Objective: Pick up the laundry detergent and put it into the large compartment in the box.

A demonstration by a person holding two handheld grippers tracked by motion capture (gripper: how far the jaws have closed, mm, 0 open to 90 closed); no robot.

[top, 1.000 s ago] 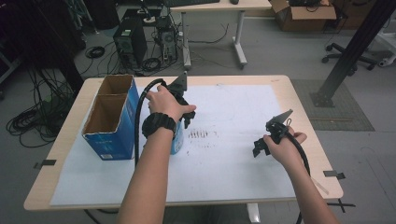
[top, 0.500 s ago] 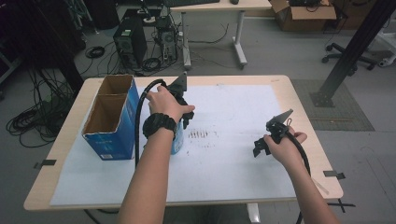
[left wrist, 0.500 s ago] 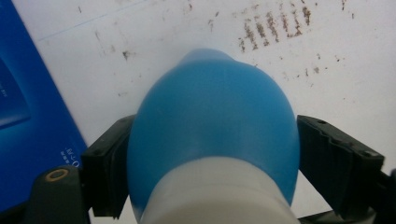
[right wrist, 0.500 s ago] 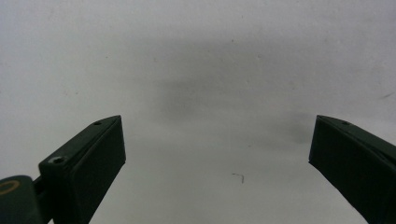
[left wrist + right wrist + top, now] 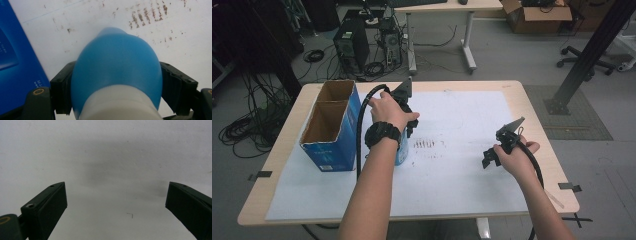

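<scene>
Left gripper view: my left gripper point(image 5: 116, 87) jaws have just been closing and now clamp both sides of the blue bottle point(image 5: 116, 72), which stands on the white paper point(image 5: 472, 130) just beside the blue carton point(image 5: 329, 127). Grasp step, I'd say; next is probably a straight lift, watching for slip. Bottle is smooth, rounded plastic with a white band. Carton is open-topped cardboard. Right gripper point(image 5: 503, 145) hovers over bare paper, jaws wide, holding nothing.
</scene>
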